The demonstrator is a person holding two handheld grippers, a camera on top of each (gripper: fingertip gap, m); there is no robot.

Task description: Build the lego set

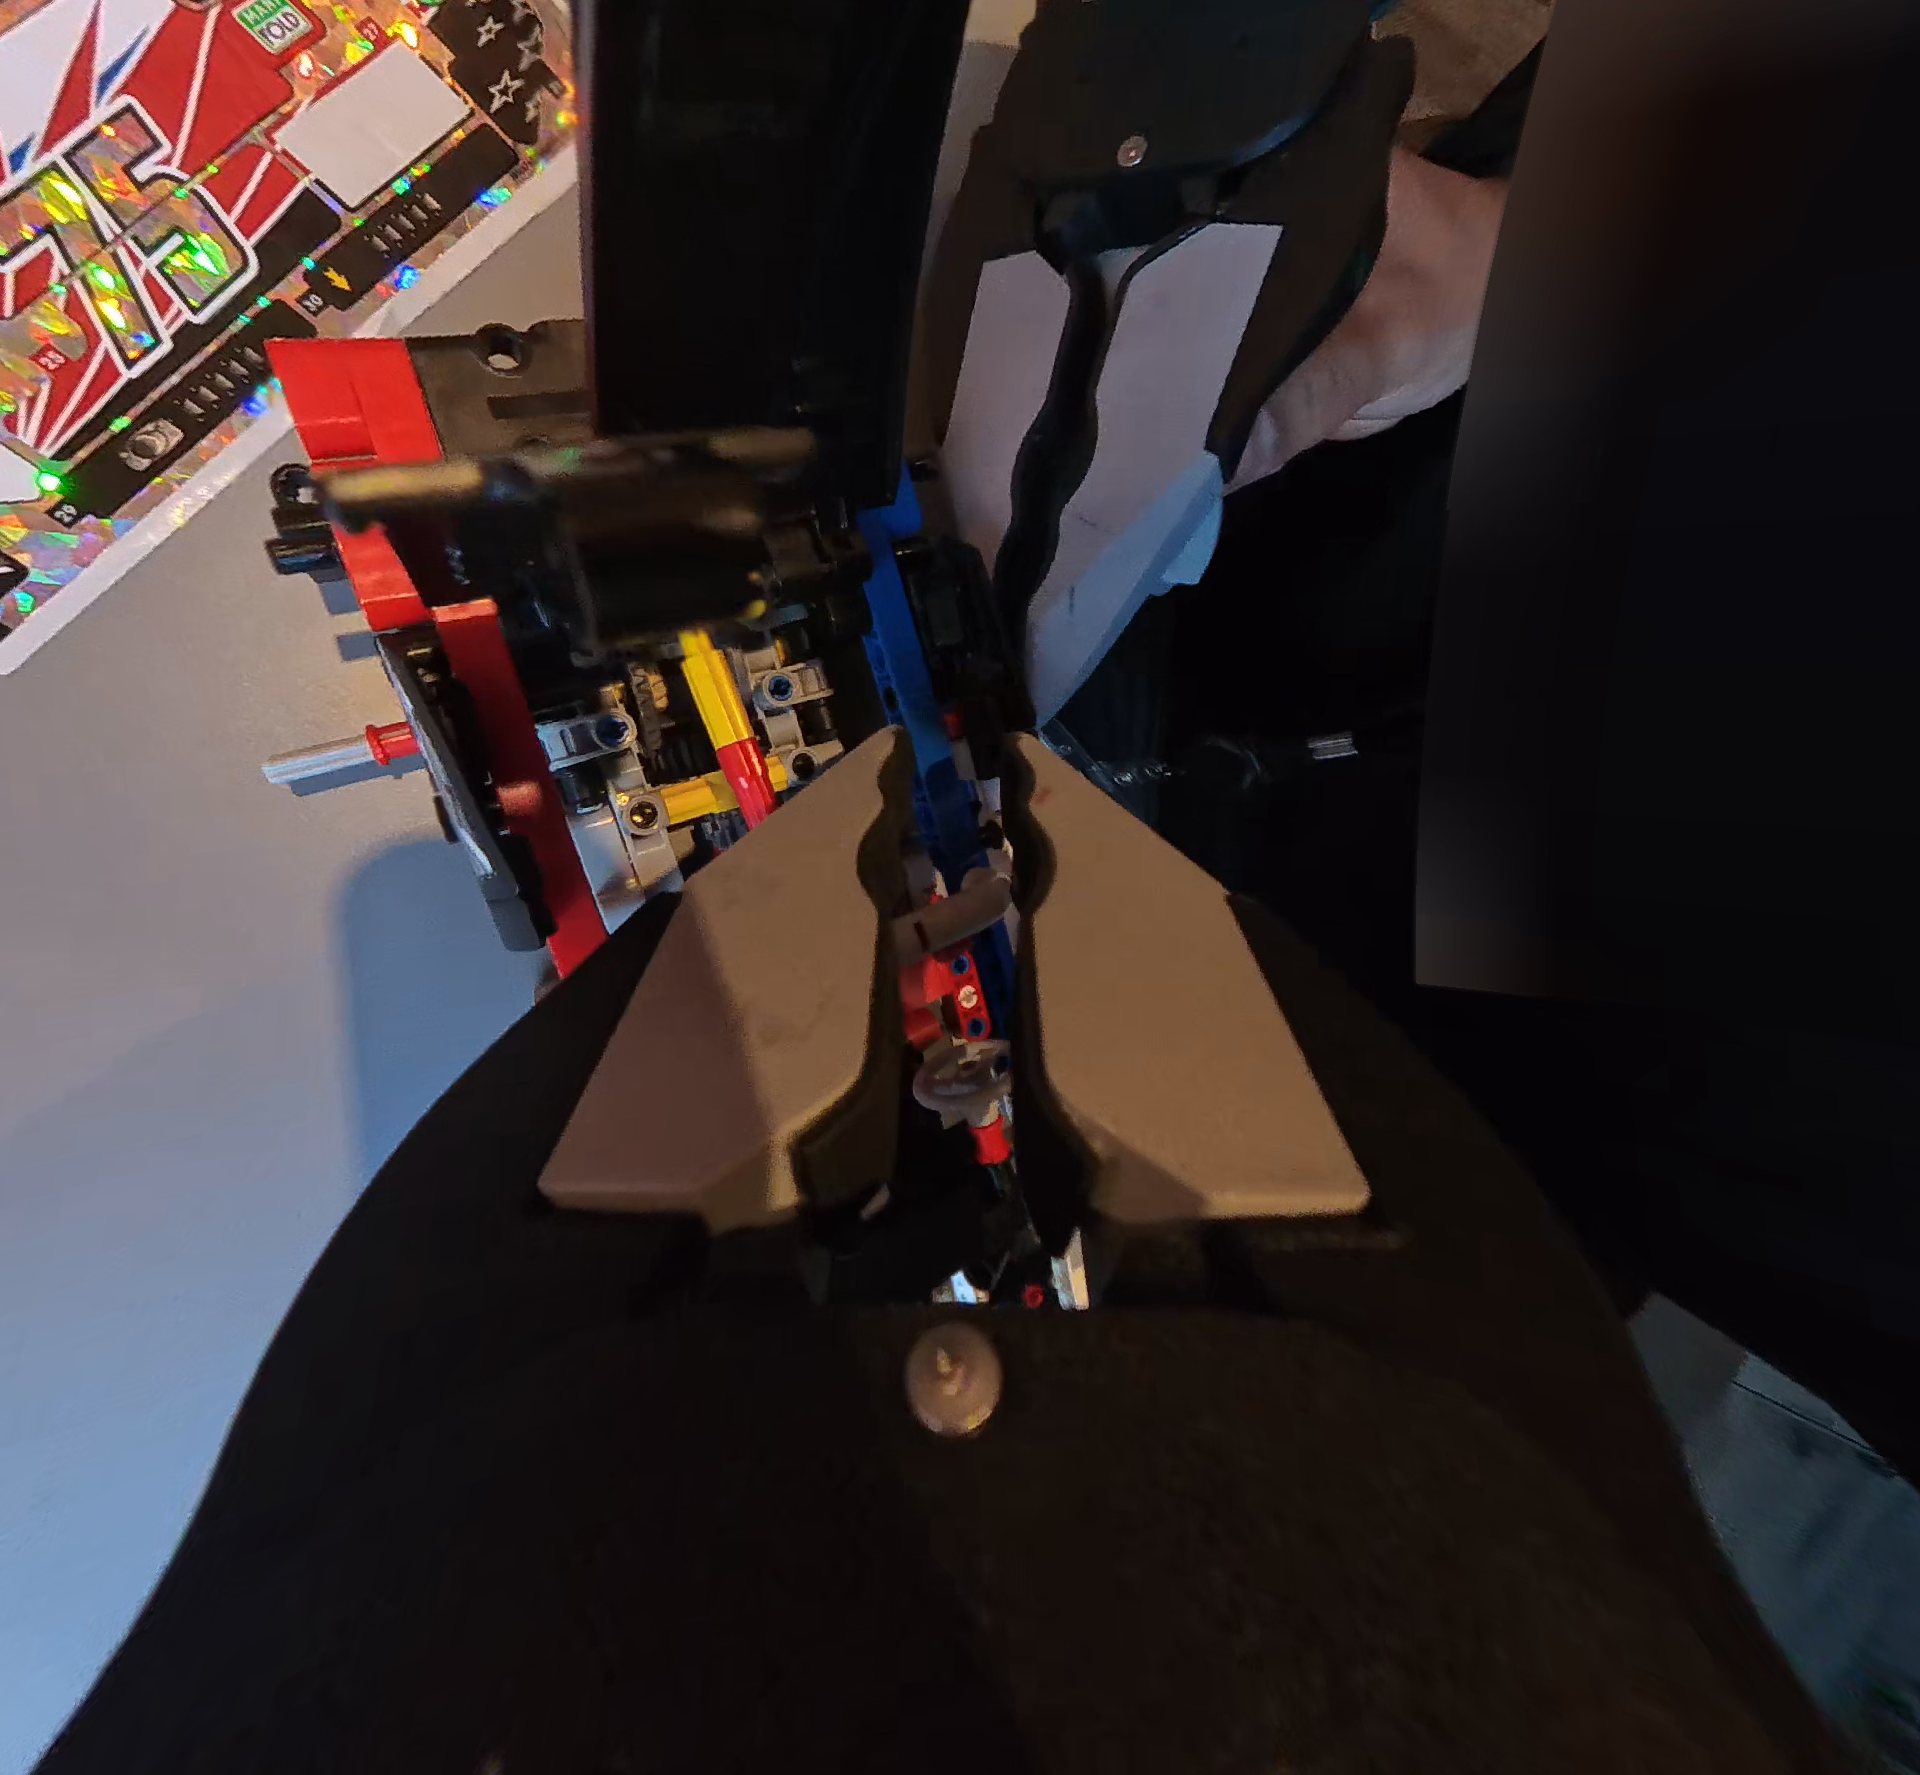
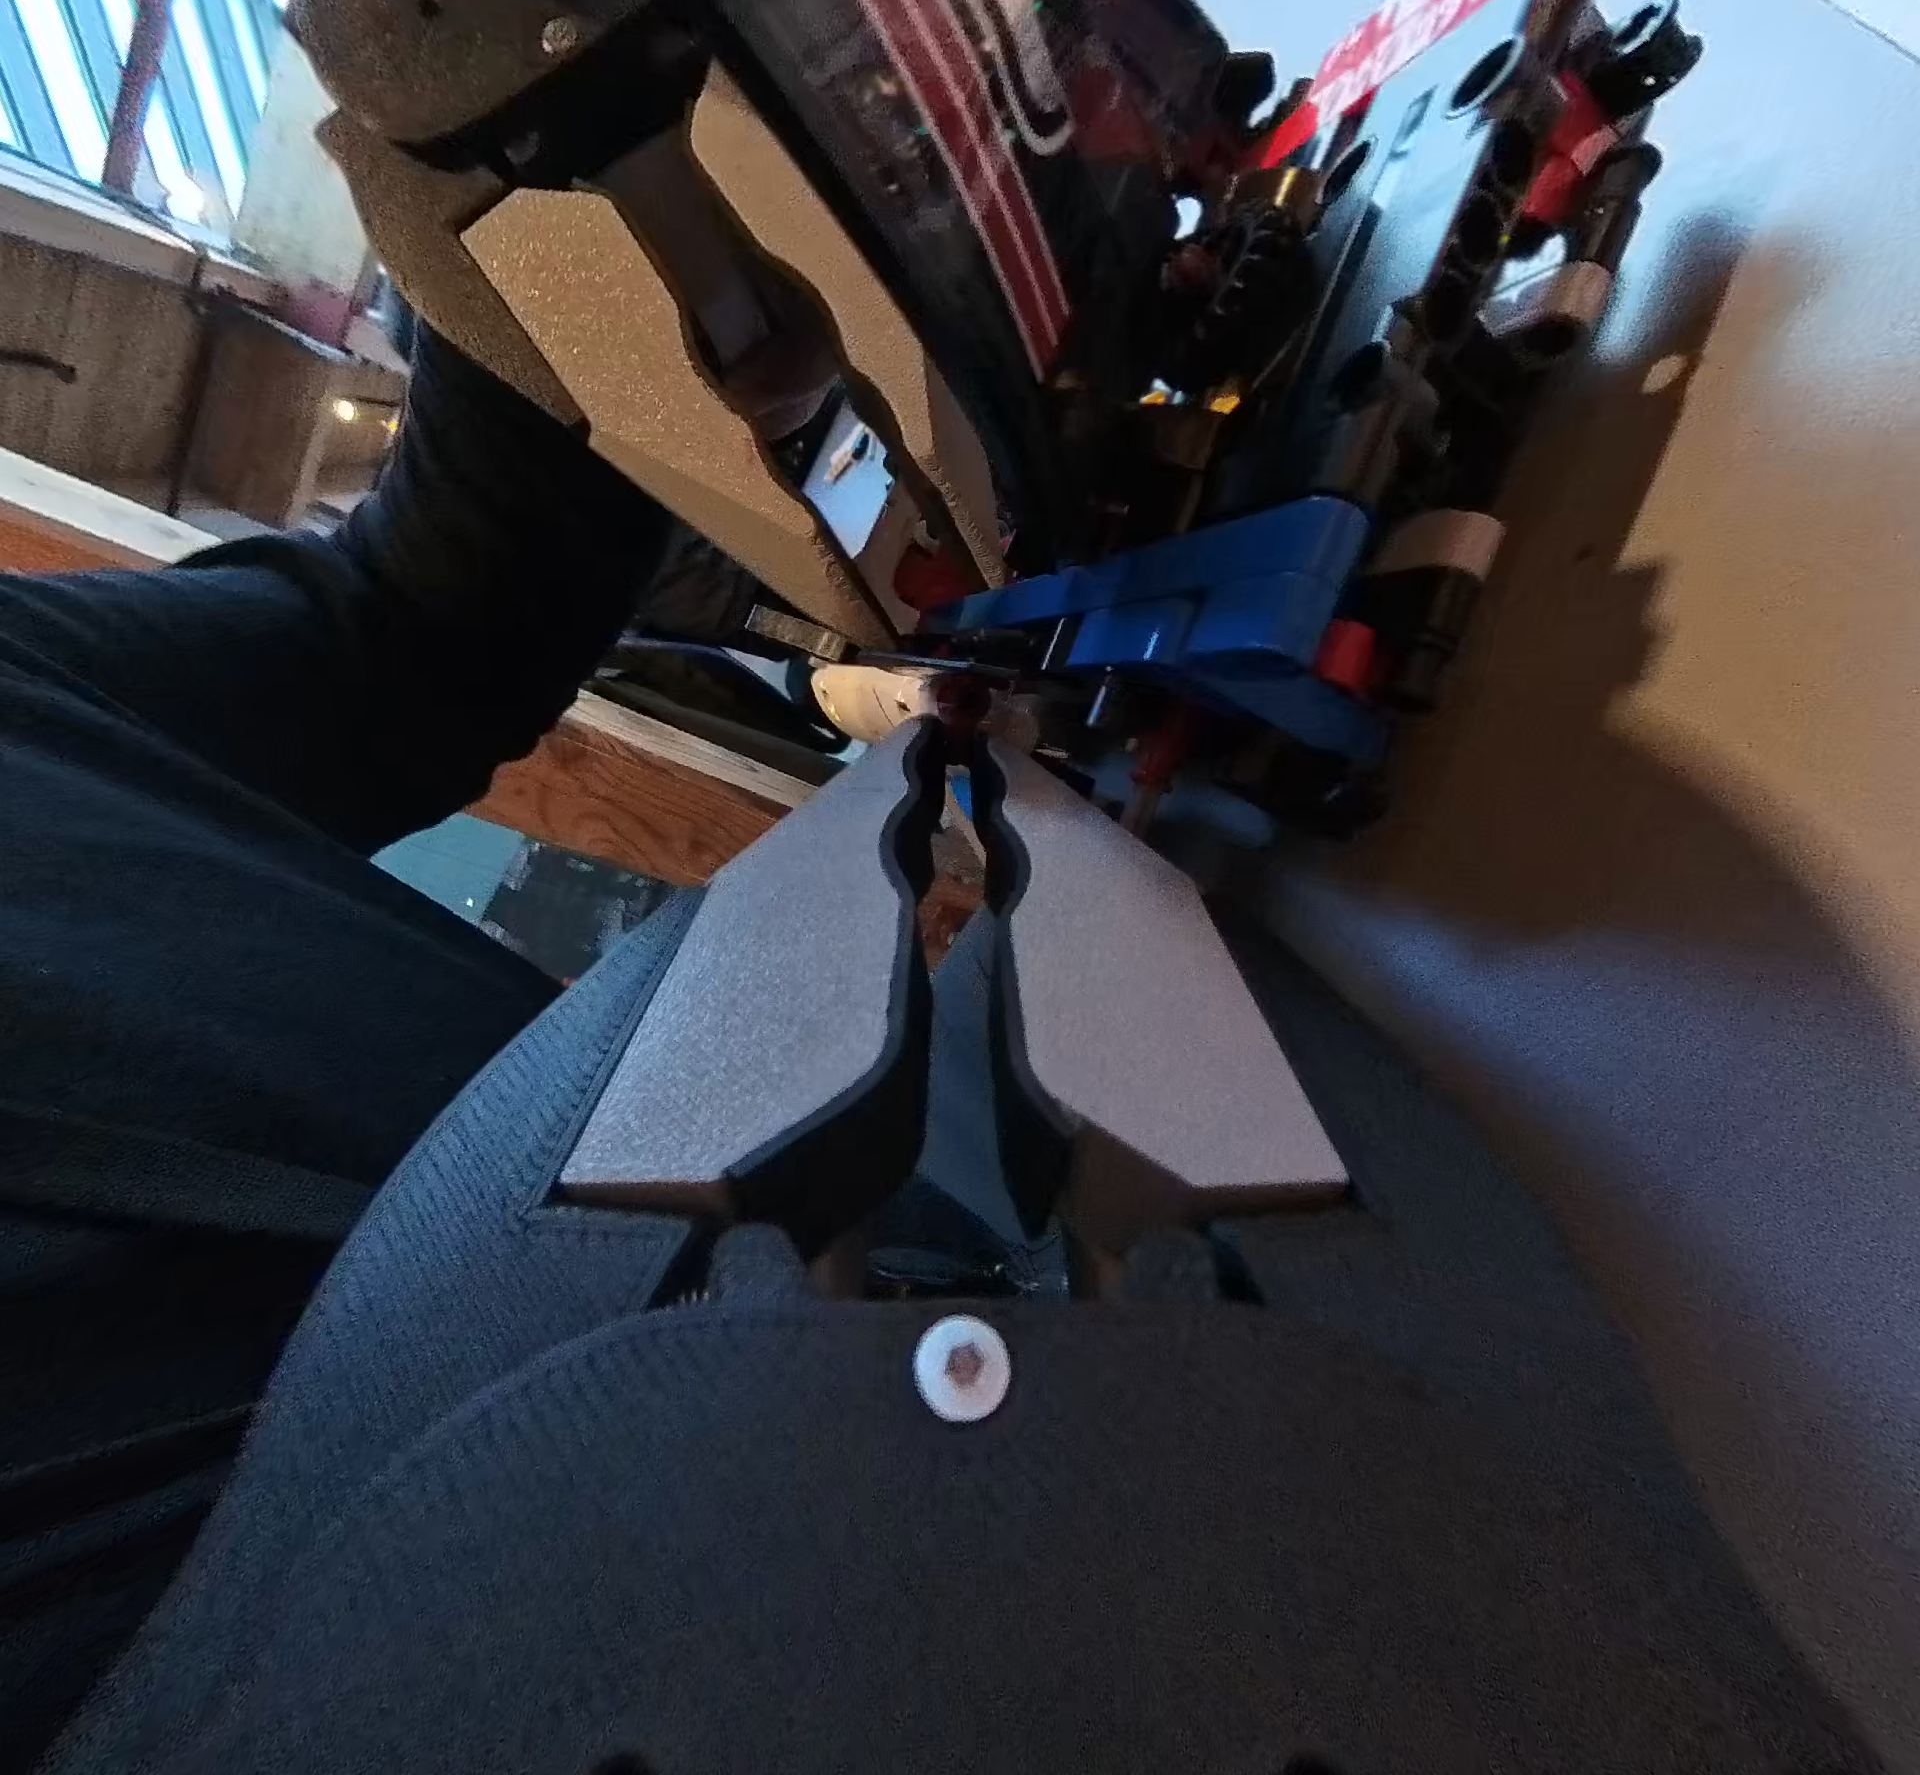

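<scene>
The partly built lego vehicle (image 1: 717, 717) has red, black, blue and yellow parts and is tipped up off the grey table (image 1: 156, 998). My left gripper (image 1: 956, 749) is shut on its blue side beam (image 1: 940, 790). A grey steering wheel (image 1: 961, 1081) sits between the fingers. My right gripper (image 2: 961, 749) is nearly closed on a small dark red piece (image 2: 961, 702) at the model's blue beam (image 2: 1195, 593). The right gripper also shows in the left wrist view (image 1: 1101, 582), against the model's far side. The left gripper shows in the right wrist view (image 2: 935, 593), clamped on the model (image 2: 1299, 323).
A shiny sticker sheet (image 1: 208, 167) lies on the table at the far left. A grey axle with a red end (image 1: 332, 757) sticks out of the model's left side. A person's hand (image 1: 1382, 354) and dark sleeve (image 2: 260, 790) are close behind the grippers. Only a small space, under 4 cm, lies between the two pairs of fingers.
</scene>
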